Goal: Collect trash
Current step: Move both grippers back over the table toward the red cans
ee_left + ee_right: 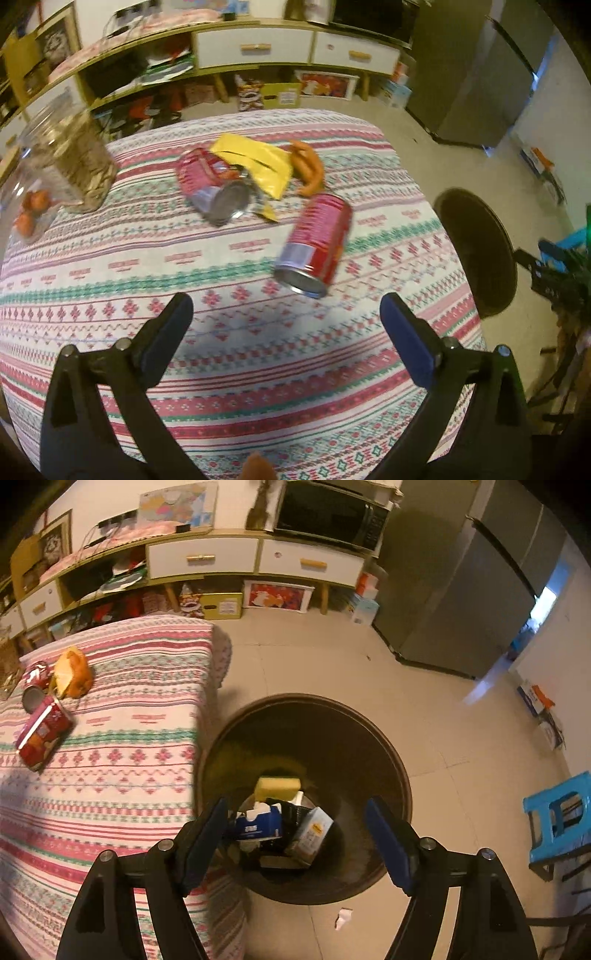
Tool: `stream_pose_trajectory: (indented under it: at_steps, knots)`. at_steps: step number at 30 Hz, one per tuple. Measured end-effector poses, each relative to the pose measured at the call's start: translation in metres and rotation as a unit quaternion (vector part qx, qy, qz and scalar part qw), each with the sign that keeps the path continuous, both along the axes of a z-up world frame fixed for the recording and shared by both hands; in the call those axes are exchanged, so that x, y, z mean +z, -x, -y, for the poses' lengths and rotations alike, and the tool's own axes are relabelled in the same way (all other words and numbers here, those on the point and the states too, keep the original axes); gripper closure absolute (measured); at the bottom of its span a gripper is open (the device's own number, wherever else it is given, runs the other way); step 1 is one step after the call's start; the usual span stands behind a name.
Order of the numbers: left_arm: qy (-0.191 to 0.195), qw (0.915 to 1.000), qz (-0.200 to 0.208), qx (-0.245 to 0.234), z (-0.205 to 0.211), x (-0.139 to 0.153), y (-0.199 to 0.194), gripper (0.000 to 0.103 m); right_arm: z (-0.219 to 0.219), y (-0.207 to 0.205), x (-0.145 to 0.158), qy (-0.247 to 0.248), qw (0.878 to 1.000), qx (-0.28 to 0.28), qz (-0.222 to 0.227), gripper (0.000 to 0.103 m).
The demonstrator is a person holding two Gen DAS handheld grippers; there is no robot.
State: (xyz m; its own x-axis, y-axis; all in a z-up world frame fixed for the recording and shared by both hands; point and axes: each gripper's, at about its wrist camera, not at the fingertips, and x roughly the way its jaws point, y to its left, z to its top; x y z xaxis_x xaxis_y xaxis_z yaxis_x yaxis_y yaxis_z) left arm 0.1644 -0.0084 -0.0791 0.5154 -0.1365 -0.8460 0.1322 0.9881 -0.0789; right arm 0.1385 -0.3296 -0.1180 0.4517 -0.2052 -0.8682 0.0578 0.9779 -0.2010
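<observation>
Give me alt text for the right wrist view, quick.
The open right gripper hangs over a dark round trash bin on the floor, already holding a yellow sponge and small cartons. To the left, a table with a striped cloth still has two red cans on it.

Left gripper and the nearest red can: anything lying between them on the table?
Nothing. In the left wrist view, only bare patterned tablecloth lies between the open left gripper and the nearest red can, which lies on its side.
</observation>
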Motion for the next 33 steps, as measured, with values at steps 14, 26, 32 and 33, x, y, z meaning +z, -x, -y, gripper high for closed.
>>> stream_pose_trajectory:
  at_steps: [14, 26, 32, 33]
  knots:
    - [0.007, 0.9934, 0.054, 0.101, -0.051, 0.010, -0.007, 0.000, -0.072, -0.003, -0.005, -0.012, 0.999, 0.046, -0.024, 0.016]
    - [0.012, 0.9930, 0.025, 0.115, -0.092, 0.006, -0.006, 0.000, -0.142, -0.035, -0.006, -0.081, 0.994, 0.058, -0.037, 0.015]
    - [0.018, 0.9892, 0.005, 0.145, -0.119, 0.002, -0.005, 0.000, -0.178, -0.054, -0.013, -0.128, 0.989, 0.061, -0.046, 0.015]
    - [0.007, 0.9892, 0.009, 0.146, -0.121, 0.002, -0.005, 0.000, -0.183, -0.057, -0.015, -0.137, 0.988, 0.060, -0.049, 0.015]
